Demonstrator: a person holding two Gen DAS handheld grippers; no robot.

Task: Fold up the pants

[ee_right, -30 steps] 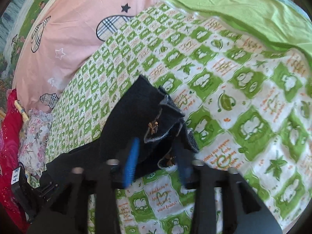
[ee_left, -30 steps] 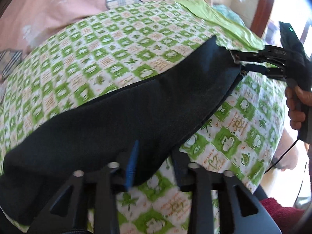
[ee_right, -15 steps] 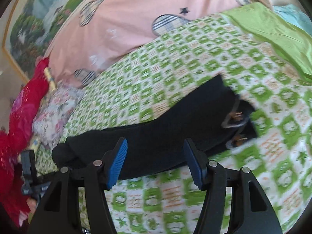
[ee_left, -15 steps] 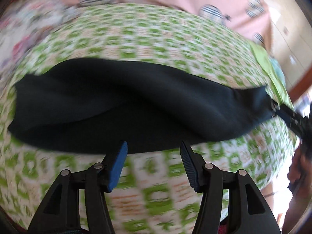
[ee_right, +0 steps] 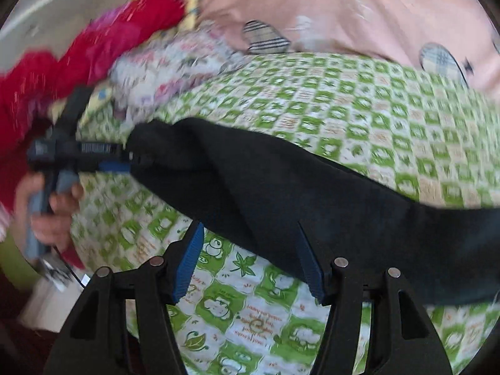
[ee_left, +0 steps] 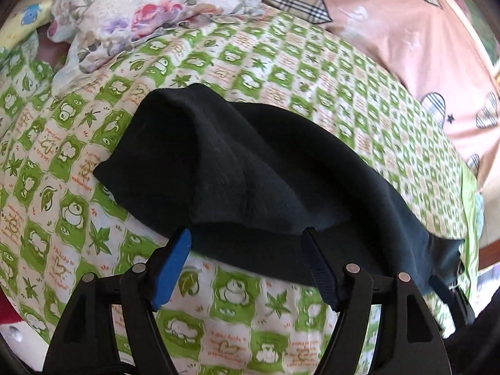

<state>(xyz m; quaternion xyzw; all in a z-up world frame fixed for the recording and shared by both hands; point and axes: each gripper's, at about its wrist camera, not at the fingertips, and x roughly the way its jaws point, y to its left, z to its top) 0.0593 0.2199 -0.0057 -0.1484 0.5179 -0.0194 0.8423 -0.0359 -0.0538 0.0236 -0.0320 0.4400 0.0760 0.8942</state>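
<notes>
**Both grippers off the pants, black pants stretched across the bed**

Your left gripper (ee_left: 247, 243) has its jaws opening right now, and nothing is pinched between them. The blue pad (ee_left: 171, 272) and the dark one sit just at the near edge of the black pants (ee_left: 250, 168), with only the fabric's edge showing behind the gap. Your right gripper (ee_right: 247, 243) is spread about halfway and isn't clamping anything either; the pants (ee_right: 312, 193) edge runs just past its tips.

The pants lie long and doubled over on the green-and-white checked bedspread (ee_left: 281, 75), one rounded end toward the floral pillow (ee_left: 131, 15), the other trailing off to the right. A pink sheet with plaid hearts (ee_left: 390, 22) sits beyond.

From the right wrist view you can see your left hand (ee_right: 50, 209) on the handle, gripper tips right at the pants' end. Pretty blurry there, so I can't tell if they touch. Red fabric (ee_right: 93, 50) is piled behind. No containers anywhere in view.
</notes>
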